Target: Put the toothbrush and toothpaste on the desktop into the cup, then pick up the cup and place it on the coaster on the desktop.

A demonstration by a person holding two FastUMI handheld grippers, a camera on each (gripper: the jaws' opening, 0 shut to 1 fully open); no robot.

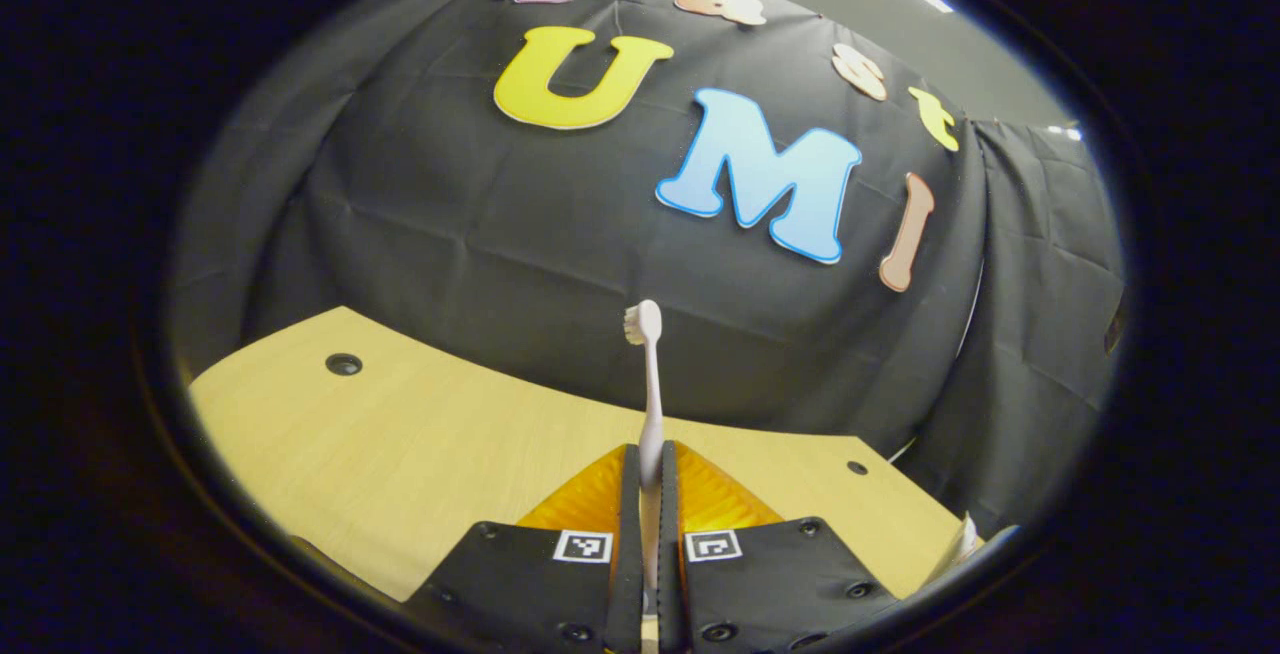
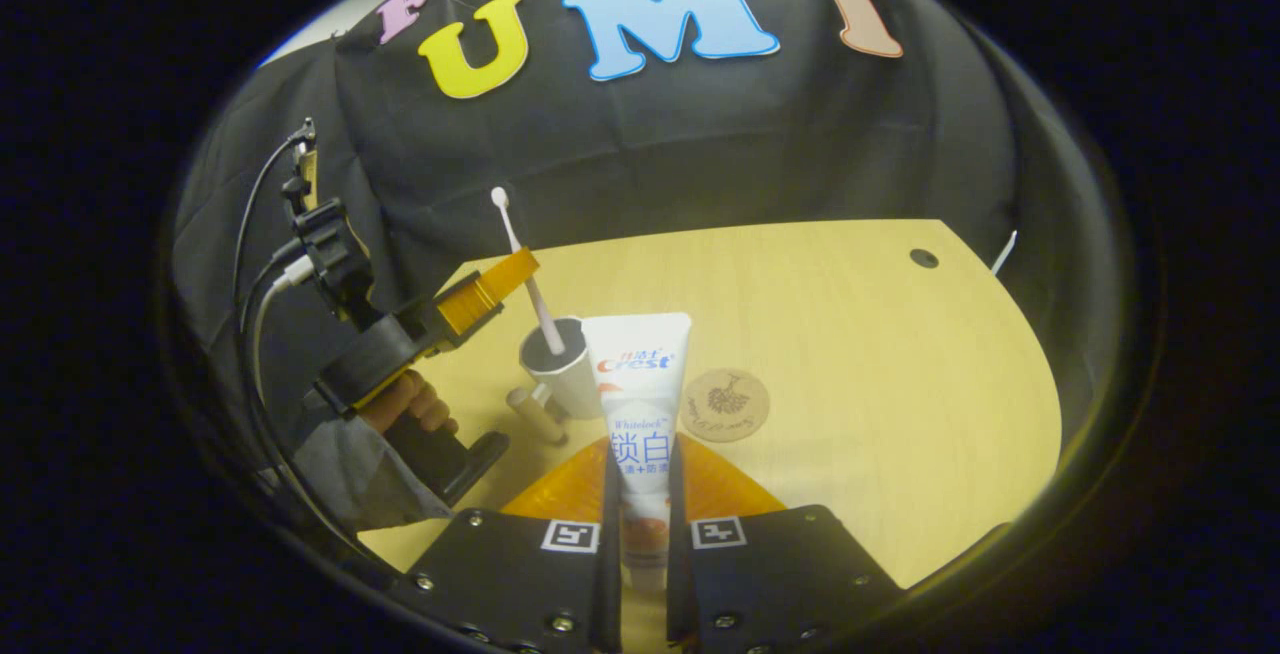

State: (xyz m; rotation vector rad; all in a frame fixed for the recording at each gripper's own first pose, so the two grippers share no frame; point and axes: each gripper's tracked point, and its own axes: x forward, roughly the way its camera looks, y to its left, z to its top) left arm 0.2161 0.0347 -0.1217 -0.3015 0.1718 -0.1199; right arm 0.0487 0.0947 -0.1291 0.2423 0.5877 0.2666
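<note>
Black cloth backs a pale wooden desktop [image 1: 400, 434] in the left gripper view, where my left gripper [image 1: 650, 504] sits at the bottom centre with its jaws narrowed onto the handle of the toothbrush [image 1: 650, 384], both fingers pressing it. I hold the brush upright, bristle head at the middle of the frame against the cloth, which I judge keeps the handle end pointing down for a clean drop into the cup. In the right gripper view, the same desktop fills the middle, and my right gripper [image 2: 640, 494] at the bottom centre is clamped on the toothpaste [image 2: 640, 404], cap end between the fingers and the flat crimped end standing up, so it can follow the brush in. At left centre of the frame the other gripper holds the brush tilted, its lower end already inside the mouth of the white cup [image 2: 560, 364]; whether it touches the bottom I cannot tell. Just right of the tube lies the round coaster [image 2: 727, 404], bare. A small cylindrical item [image 2: 535, 414] lies beside the cup's base.
</note>
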